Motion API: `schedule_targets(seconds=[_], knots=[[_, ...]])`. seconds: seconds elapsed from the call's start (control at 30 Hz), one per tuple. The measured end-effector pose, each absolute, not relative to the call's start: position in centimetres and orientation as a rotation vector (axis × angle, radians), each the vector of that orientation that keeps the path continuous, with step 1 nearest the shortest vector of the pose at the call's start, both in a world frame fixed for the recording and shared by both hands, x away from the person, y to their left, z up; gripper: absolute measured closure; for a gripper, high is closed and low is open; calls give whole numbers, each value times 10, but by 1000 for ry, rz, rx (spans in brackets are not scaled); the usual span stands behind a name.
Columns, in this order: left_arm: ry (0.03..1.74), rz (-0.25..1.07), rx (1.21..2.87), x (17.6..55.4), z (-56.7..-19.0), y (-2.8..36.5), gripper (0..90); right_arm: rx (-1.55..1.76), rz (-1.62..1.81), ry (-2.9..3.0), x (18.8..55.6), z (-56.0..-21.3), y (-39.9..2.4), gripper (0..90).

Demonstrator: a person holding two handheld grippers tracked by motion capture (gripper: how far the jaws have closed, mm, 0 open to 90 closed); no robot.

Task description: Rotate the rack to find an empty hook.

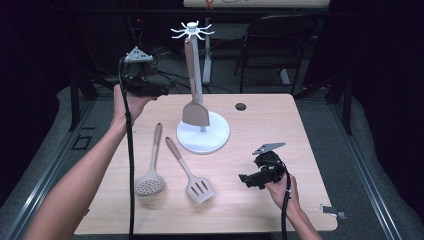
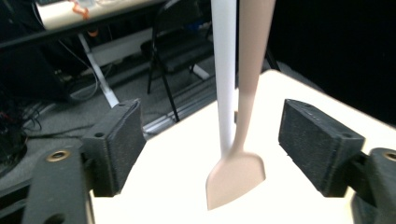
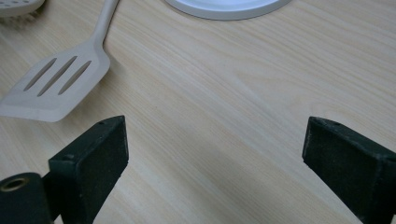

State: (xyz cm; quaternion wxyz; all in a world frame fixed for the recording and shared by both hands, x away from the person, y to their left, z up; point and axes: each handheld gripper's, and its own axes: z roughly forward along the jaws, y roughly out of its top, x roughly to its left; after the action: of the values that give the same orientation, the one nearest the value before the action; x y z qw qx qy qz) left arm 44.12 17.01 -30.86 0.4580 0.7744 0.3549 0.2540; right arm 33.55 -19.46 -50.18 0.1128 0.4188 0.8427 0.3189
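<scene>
- The left gripper (image 2: 212,154) stands with its jaws apart, pads clear of the solid spatula (image 2: 243,140) that hangs between them; nothing is clamped.
- That spatula (image 1: 195,107) hangs from the white hook rack (image 1: 192,31), its blade low over the rack's round base (image 1: 212,142), toward the table's far edge.
- I judge the hanging step done and the release in hand; next the left gripper should back off without swinging the handle.
- The right gripper (image 3: 215,154) gapes wide over bare wood near the table's (image 1: 250,210) front right corner, holding nothing.
- The slotted turner (image 3: 56,86) lies just ahead of it, likely the next pick.
- The high view adds the perforated skimmer (image 1: 150,172) beside the turner, near the front left.
</scene>
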Motion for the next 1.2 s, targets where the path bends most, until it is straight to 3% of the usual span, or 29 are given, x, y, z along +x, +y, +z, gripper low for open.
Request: schedule_targets(seconds=[0.2,0.8,1.2], knots=[[902,590,1951,430,-334,181,160,1235,938,2480,335,-504,-193,69],[1000,458,2106,390,-445,201,140,1221,896,2522,335,-511,-186,74],[1102,479,2146,363,-498,204,126,1204,871,2547,337,-518,-179,79]])
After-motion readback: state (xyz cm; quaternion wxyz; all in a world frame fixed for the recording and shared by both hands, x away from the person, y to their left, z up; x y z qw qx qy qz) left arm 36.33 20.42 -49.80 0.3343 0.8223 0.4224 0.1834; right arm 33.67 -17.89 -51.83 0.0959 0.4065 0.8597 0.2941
